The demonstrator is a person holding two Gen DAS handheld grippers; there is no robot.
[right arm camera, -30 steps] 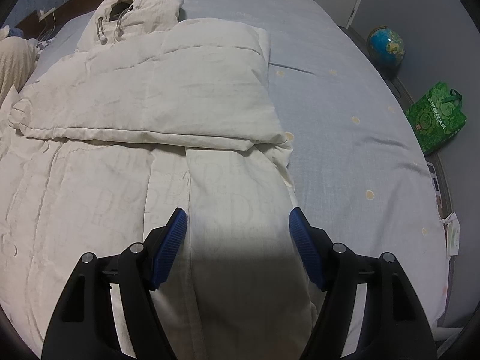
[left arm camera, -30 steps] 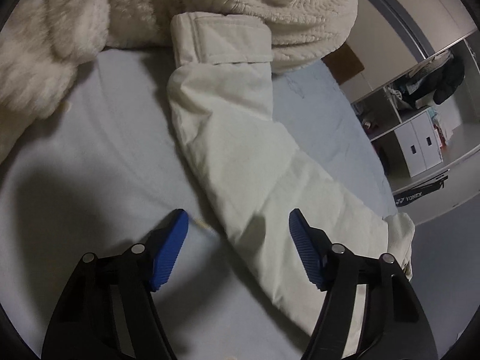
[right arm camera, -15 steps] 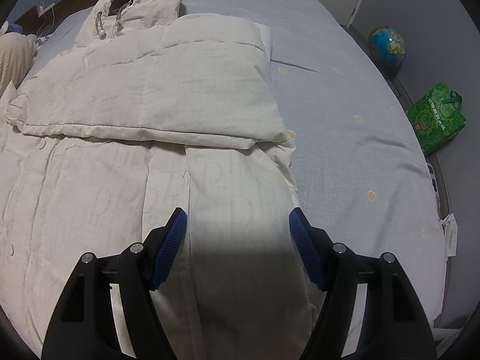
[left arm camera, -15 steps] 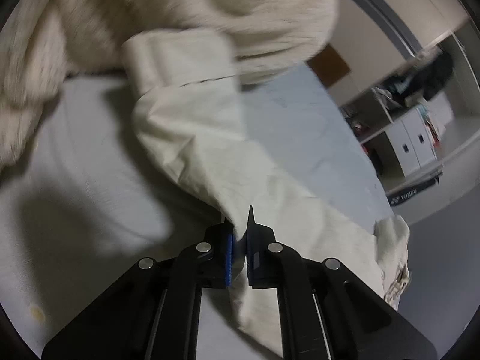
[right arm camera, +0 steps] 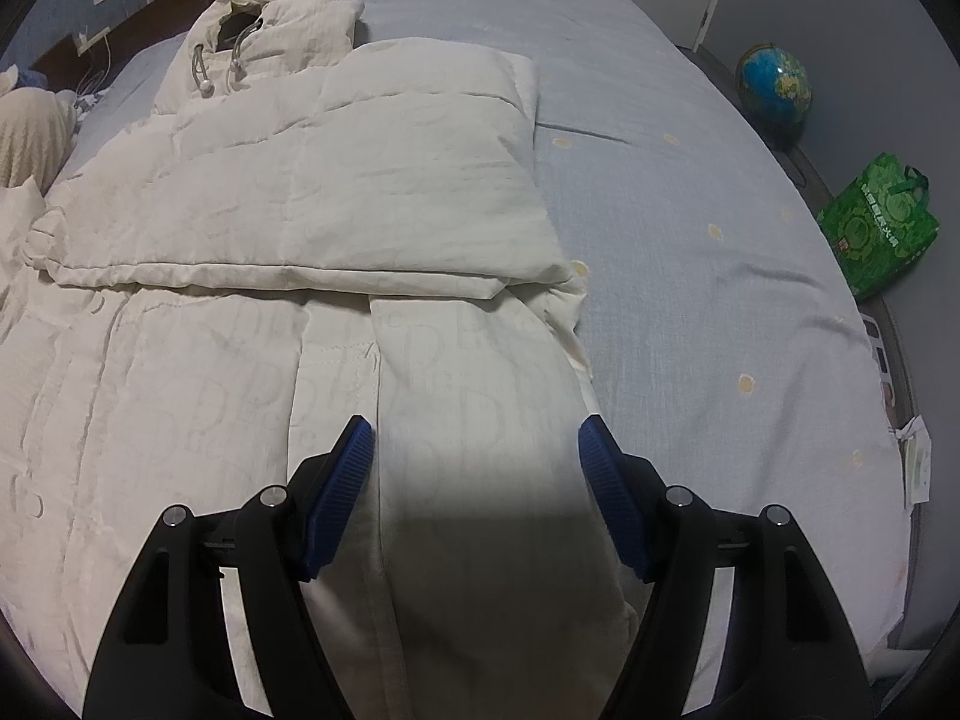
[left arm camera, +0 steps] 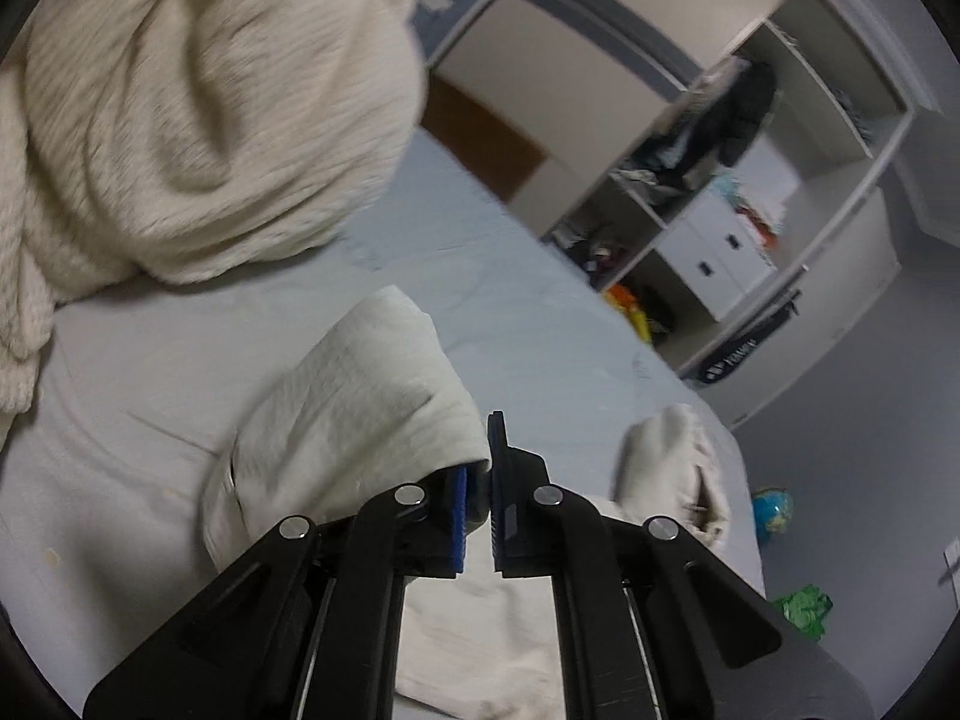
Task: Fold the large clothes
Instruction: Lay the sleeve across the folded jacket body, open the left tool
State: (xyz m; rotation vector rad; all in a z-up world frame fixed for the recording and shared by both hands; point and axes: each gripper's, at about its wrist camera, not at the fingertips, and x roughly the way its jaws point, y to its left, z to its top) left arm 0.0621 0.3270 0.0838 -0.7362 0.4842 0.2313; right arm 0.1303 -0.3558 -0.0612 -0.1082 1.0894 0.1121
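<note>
Pale blue bedding covers the bed (right arm camera: 690, 228) that fills both views, with a few small yellowish dots printed on it. At its far side, the left wrist view shows a white shelving unit (left arm camera: 738, 180) with open compartments of clothes and two white drawers. Spread across the bed lies the large cream puffer coat (right arm camera: 252, 252), its hood with toggled drawcords toward the headboard, one sleeve folded flat across the chest and the lower body running down toward the camera. A fluffy cream knit blanket (left arm camera: 180, 108) is heaped on the bed beyond the coat's other sleeve (left arm camera: 354, 408). That sleeve is bunched and lifted off the bedding, its fabric pinched between the closed jaws of the left gripper (left arm camera: 477, 480). The right gripper (right arm camera: 474, 462) hangs above the coat's lower right panel with its blue pads spread wide, nothing between them, and casts a shadow on the fabric. On the floor beside the bed stand a green shopping bag (right arm camera: 876, 228) and, nearer the wall, a small globe (right arm camera: 774, 81).
</note>
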